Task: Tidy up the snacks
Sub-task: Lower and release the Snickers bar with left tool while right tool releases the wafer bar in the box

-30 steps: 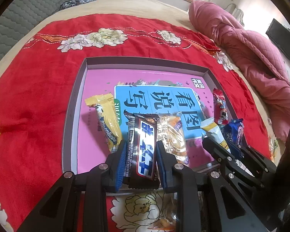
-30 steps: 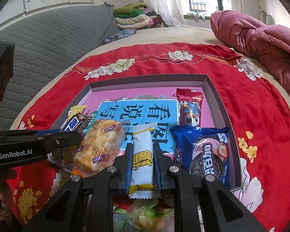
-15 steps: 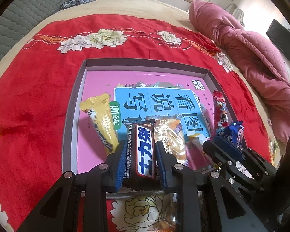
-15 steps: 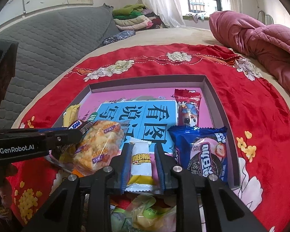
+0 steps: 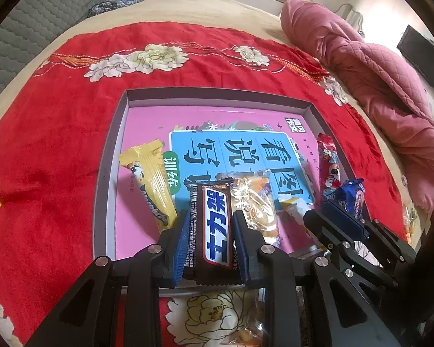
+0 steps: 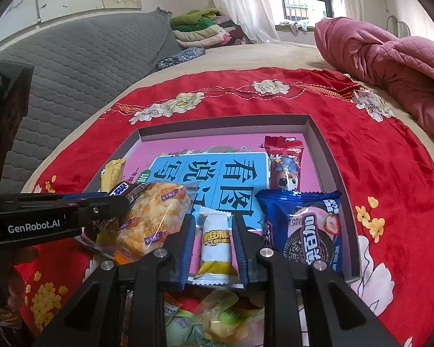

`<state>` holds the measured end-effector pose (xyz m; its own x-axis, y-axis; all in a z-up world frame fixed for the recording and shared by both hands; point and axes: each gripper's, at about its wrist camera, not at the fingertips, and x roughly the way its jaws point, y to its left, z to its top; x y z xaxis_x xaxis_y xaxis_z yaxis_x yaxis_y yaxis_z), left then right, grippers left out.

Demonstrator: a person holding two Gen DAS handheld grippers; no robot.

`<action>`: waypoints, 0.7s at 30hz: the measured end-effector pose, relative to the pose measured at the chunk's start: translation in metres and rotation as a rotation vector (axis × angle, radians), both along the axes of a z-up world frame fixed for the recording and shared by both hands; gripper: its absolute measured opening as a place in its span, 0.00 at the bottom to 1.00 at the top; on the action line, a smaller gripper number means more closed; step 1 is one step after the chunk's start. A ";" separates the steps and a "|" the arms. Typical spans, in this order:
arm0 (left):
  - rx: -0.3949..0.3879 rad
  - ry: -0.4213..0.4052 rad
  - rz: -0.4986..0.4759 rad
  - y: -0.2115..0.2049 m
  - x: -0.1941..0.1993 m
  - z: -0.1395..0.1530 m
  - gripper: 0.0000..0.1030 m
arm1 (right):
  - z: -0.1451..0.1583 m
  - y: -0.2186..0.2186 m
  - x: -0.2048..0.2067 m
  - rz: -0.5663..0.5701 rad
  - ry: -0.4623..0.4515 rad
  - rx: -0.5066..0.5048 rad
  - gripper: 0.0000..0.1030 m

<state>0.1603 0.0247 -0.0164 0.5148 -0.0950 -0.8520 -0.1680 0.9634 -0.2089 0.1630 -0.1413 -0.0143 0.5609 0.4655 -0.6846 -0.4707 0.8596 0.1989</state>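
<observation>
A shallow grey box (image 5: 107, 156) with a pink and blue printed floor lies on a red flowered blanket. My left gripper (image 5: 209, 225) is shut on a dark Snickers bar (image 5: 214, 228) at the box's near edge. My right gripper (image 6: 214, 228) holds a small white and yellow snack bar (image 6: 216, 245) between its fingers at the near edge. In the box lie a yellow wafer bar (image 5: 152, 179), a clear pack of orange pastry (image 6: 150, 217), a blue Oreo pack (image 6: 303, 228) and a red candy pack (image 6: 285, 162).
Loose wrapped snacks (image 6: 217, 318) lie on the blanket below my grippers, outside the box. A pink quilt (image 5: 376, 66) is bunched at the right. A grey padded headboard (image 6: 72, 66) stands at the left. The red blanket (image 5: 43, 173) surrounds the box.
Both grippers have drawn back toward the box's near edge, each with its bar still between the fingers. The other snacks have not moved.
</observation>
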 end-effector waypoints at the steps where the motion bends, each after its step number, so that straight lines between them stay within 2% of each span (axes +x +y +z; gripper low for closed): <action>1: 0.003 0.000 0.000 0.000 0.000 0.000 0.29 | 0.000 0.000 0.000 0.000 0.000 0.000 0.26; 11: 0.028 -0.008 0.000 -0.002 -0.002 0.006 0.31 | 0.001 -0.003 0.000 -0.007 0.002 0.008 0.30; 21: 0.030 -0.019 -0.005 -0.004 -0.003 0.013 0.36 | 0.002 -0.004 0.000 -0.011 -0.003 0.010 0.31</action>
<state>0.1572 0.0210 -0.0037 0.5305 -0.0715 -0.8447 -0.1599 0.9701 -0.1825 0.1629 -0.1455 -0.0120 0.5681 0.4662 -0.6782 -0.4614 0.8628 0.2066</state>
